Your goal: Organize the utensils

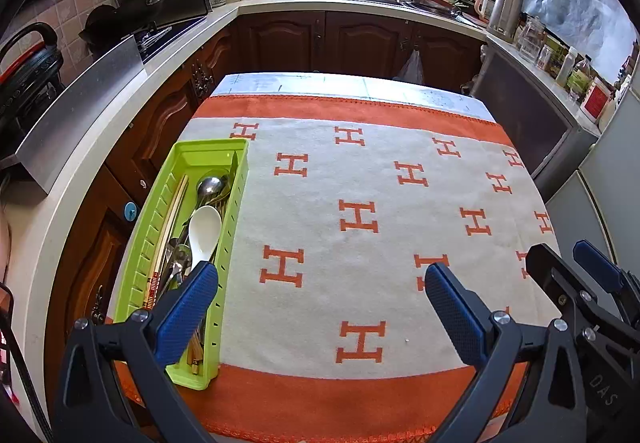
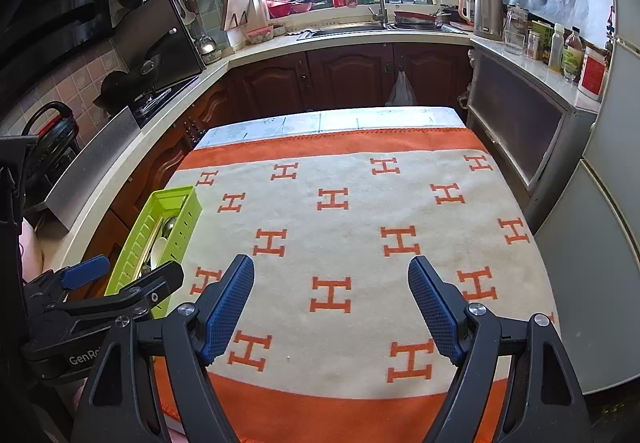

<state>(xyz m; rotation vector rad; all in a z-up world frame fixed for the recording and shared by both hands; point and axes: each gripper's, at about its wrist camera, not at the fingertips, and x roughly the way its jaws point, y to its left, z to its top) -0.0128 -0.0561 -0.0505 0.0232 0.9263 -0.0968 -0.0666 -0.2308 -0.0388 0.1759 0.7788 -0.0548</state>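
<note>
- The left gripper (image 1: 320, 297) has its blue pads (image 1: 188, 313) spread wide with nothing between them; only the cloth shows in the gap.
- The right gripper (image 2: 331, 301) is likewise splayed wide and empty, over bare cloth near the table's middle.
- In the left wrist view the left pad overlaps the near end of the green tray (image 1: 140, 263), which runs from about 8 o'clock up toward 10 o'clock of the fingers.
- The tray's long axis runs away from the camera, along the left edge of the orange-and-cream cloth (image 1: 360, 171).
- Inside it, lying lengthwise, are a white spoon (image 1: 204, 233), a metal spoon (image 1: 210, 185), chopsticks (image 1: 170, 227) and other metal pieces I cannot tell apart.
- From the right gripper the tray (image 2: 132, 263) lies farther off, at about 9 to 10 o'clock, beyond the left gripper (image 2: 120, 277).
- No loose utensil shows on the cloth, so by my reading the sorting is done or nearly so; the left hand is the nearer one for any move on the tray.
</note>
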